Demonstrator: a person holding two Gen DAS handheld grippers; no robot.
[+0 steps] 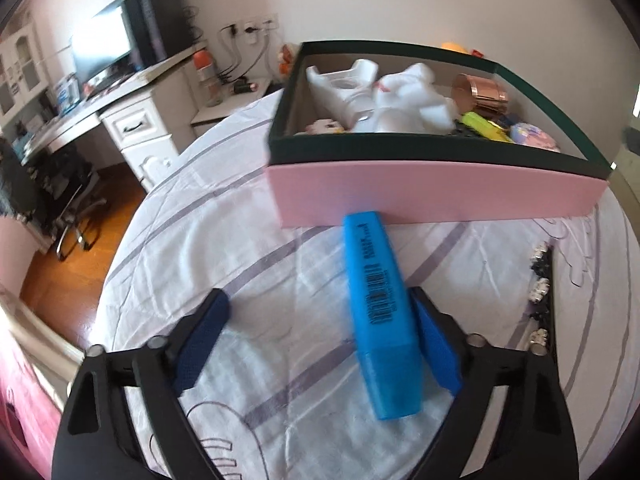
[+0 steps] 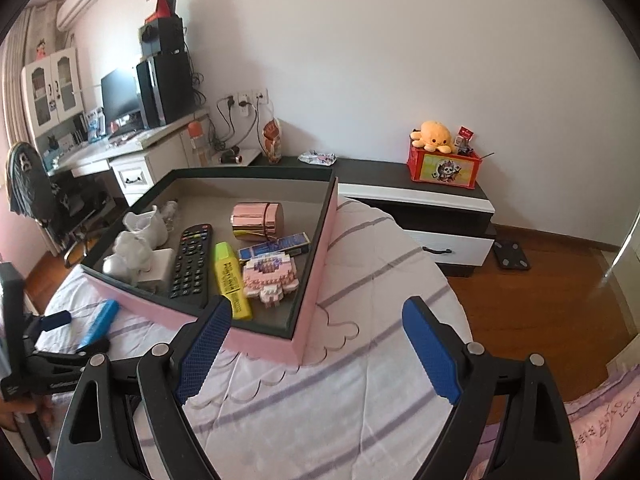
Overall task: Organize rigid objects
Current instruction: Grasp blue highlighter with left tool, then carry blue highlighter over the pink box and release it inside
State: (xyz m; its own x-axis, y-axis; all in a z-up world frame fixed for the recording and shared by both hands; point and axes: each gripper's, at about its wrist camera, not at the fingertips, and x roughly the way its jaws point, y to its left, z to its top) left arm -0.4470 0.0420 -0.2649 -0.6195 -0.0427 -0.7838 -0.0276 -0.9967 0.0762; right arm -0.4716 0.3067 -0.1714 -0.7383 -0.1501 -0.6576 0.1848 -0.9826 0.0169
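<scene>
**Desk:** Pink-sided and green-rimmed, the open box [image 2: 316, 264] dominates a bed [image 1: 256, 264] spread with a white, purple-striped sheet. What is already in it?

**Photographer:** White figurines [image 2: 140, 240], a black remote control [image 2: 191, 264], a yellow highlighter [image 2: 230, 280], a rose-gold cylinder [image 2: 258, 218], a pink brick-built model [image 2: 270, 280] and a small blue box [image 2: 276, 246]. One item is outside: a blue highlighter [image 1: 376, 312] lying on the sheet, its far end touching or just short of the box's near wall.

**Desk:** And the grippers?

**Photographer:** The left gripper [image 1: 316, 340] is angled down over that highlighter with its jaws wide. The pen sits between them, hard against the right-hand pad [image 1: 436, 356], while the other pad stands well clear, so it looks bracketed rather than clamped. The right gripper [image 2: 316, 352] hangs wide and empty over the sheet, near the box's front corner.

**Desk:** What could go wrong?

**Photographer:** My reading: the pen is off-centre in the jaws. As they close, the free pad may push the smooth plastic body sideways, or pinch it crookedly so it pivots out. The soft bedding gives underneath, which could let it roll. Lifted low, its far end might catch the box wall.
</scene>
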